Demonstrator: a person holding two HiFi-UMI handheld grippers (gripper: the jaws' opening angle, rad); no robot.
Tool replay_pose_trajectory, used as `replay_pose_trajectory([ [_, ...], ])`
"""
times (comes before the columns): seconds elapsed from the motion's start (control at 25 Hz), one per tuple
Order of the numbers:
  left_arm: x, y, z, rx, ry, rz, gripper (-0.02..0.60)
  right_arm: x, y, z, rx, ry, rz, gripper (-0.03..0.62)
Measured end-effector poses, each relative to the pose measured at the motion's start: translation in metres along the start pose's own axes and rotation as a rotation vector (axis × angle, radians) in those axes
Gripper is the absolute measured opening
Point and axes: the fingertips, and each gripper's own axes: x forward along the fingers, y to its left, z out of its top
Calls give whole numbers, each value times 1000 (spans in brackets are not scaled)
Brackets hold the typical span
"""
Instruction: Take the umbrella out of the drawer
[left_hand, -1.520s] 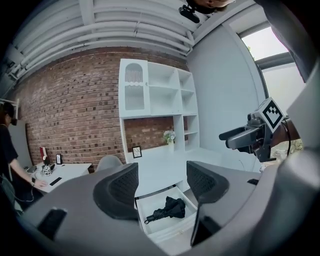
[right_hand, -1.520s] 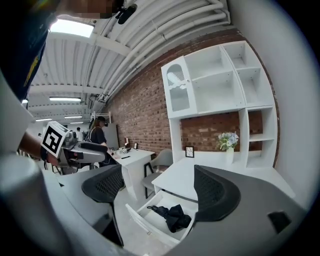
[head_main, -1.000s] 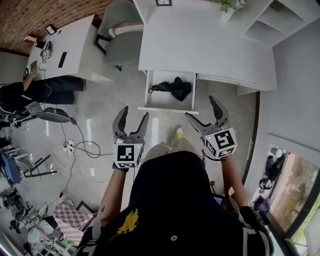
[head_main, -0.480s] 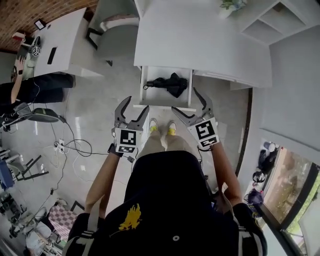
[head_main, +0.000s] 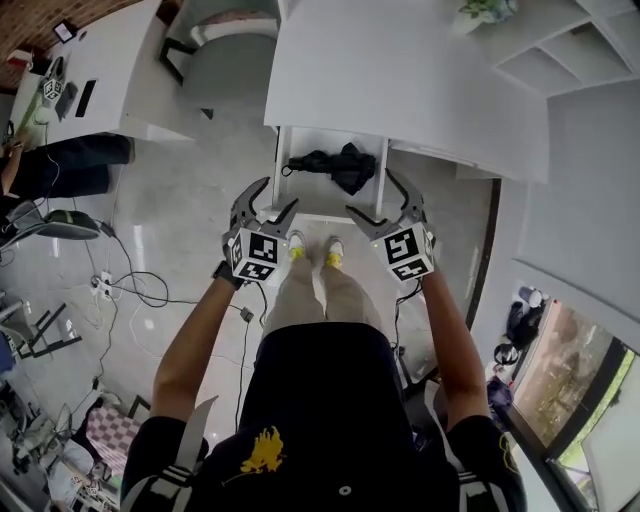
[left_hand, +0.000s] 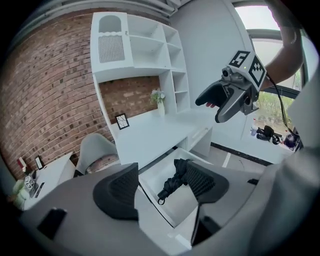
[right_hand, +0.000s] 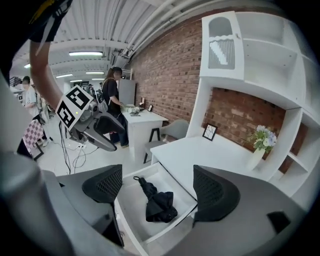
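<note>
Room, head view: pale tiled floor, long white bench and its white drawer, which stands open toward the person's yellow shoes.
Umbrella, head view: the folded black umbrella lies inside the drawer, handle toward the view's left.
Grippers, head view: left gripper and right gripper hang over the drawer's front edge.
Left gripper view: jaws spread wide with nothing between them. The umbrella's handle loop shows in the drawer, its canopy partly behind one pad. The right gripper shows in the air above.
Right gripper view: jaws spread wide and empty. The whole umbrella shows in the drawer. Only this view shows the red brick wall, the white vase of flowers and a standing person.
</note>
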Motion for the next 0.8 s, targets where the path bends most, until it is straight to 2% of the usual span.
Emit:
replay_pose_trajectory([
  [0.16, 31, -1, -23, 46, 51, -19, 318, 30, 6, -19, -55, 61, 24, 462],
  [0.36, 64, -8, -43, 154, 91, -69, 318, 64, 8, -45, -106, 133, 41, 462],
  [0.6, 104, -6, -85, 202, 213, -133, 318, 105, 16, -76, -172, 231, 77, 462],
  [0.8, 138, 4, -115, 343, 293, -137, 316, 134, 25, -117, -303, 351, 87, 462],
])
